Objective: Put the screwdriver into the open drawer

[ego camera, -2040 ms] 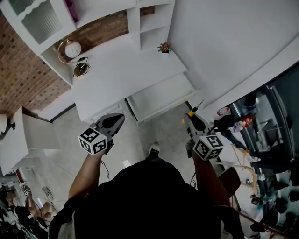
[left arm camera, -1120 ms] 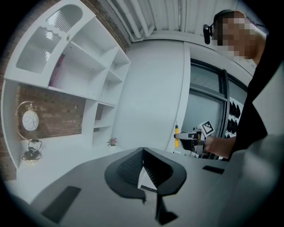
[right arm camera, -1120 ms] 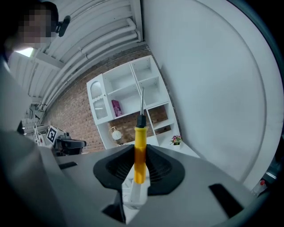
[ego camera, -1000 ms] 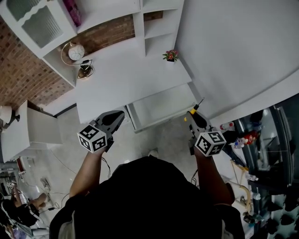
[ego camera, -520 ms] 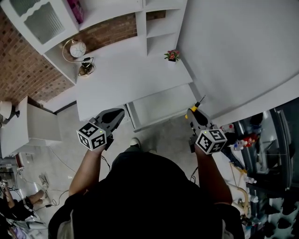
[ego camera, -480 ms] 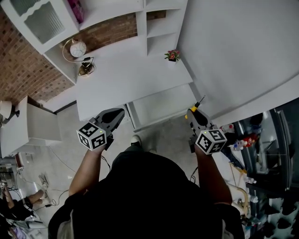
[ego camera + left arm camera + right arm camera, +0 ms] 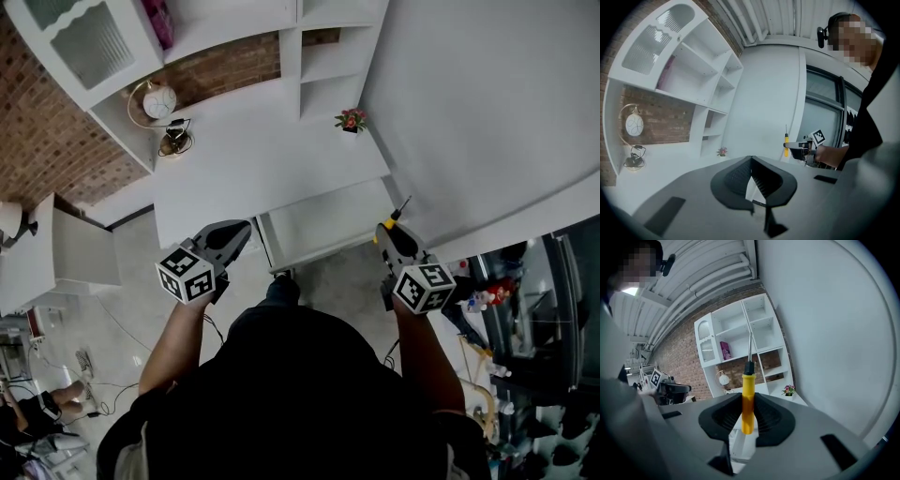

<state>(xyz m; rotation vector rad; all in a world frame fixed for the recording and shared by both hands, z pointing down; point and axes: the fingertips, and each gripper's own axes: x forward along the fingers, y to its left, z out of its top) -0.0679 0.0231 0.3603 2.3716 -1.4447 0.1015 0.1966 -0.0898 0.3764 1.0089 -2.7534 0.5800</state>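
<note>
Left hand-held gripper (image 7: 238, 233) is pinched together with nothing in it, idling near the tabletop (image 7: 253, 159) edge, probably just out of the way. The open drawer (image 7: 323, 225) sits ahead and to its right. Right hand-held gripper (image 7: 390, 234) clamps the screwdriver (image 7: 748, 399) by its yellow handle, shaft pointing forward, drawer just ahead-left, so it looks lined up for the drop.

screwdriver (image 7: 747, 401): yellow handle, black collar | drawer (image 7: 326, 223): white | wall (image 7: 42, 141): red-brown brick
</note>
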